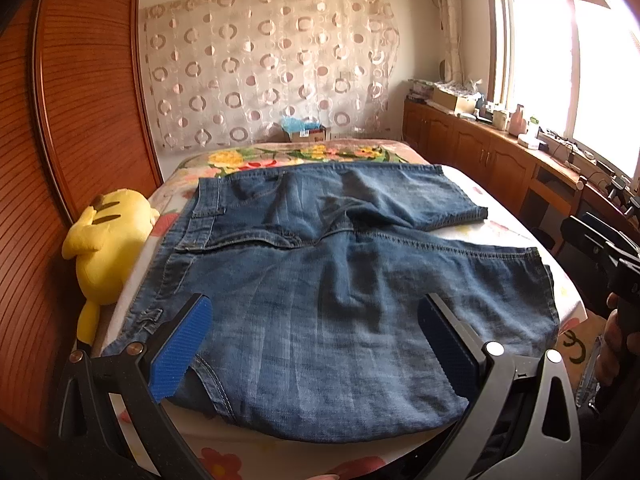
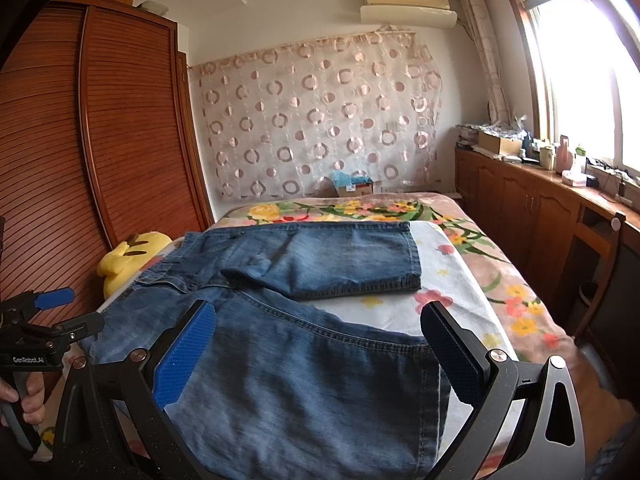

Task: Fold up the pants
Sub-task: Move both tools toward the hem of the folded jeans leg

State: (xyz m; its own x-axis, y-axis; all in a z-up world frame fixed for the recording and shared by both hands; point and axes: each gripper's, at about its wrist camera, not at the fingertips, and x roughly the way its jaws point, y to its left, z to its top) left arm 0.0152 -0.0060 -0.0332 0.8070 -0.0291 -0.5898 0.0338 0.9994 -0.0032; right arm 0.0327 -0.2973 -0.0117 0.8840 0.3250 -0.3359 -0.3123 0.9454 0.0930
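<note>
Blue denim pants (image 1: 320, 280) lie spread flat on the bed, waistband to the left, the two legs running right. The far leg (image 2: 352, 264) lies folded back with its hem near the bed's middle. My left gripper (image 1: 316, 340) hovers open over the near leg, its blue pads wide apart with nothing between them. My right gripper (image 2: 320, 344) is open too, above the near leg's hem end (image 2: 304, 392). In the right wrist view the left gripper (image 2: 52, 312) shows at the left edge, held by a hand. The right gripper's black body (image 1: 604, 256) shows at the right edge of the left wrist view.
The bed (image 2: 500, 280) carries a floral blanket and a white flowered sheet. A yellow plush toy (image 1: 108, 244) lies at the bed's left edge against a wooden slatted wardrobe (image 1: 80, 100). Wooden cabinets (image 2: 532, 216) with clutter run under the window at right. A cardboard box (image 2: 354, 188) stands behind the bed.
</note>
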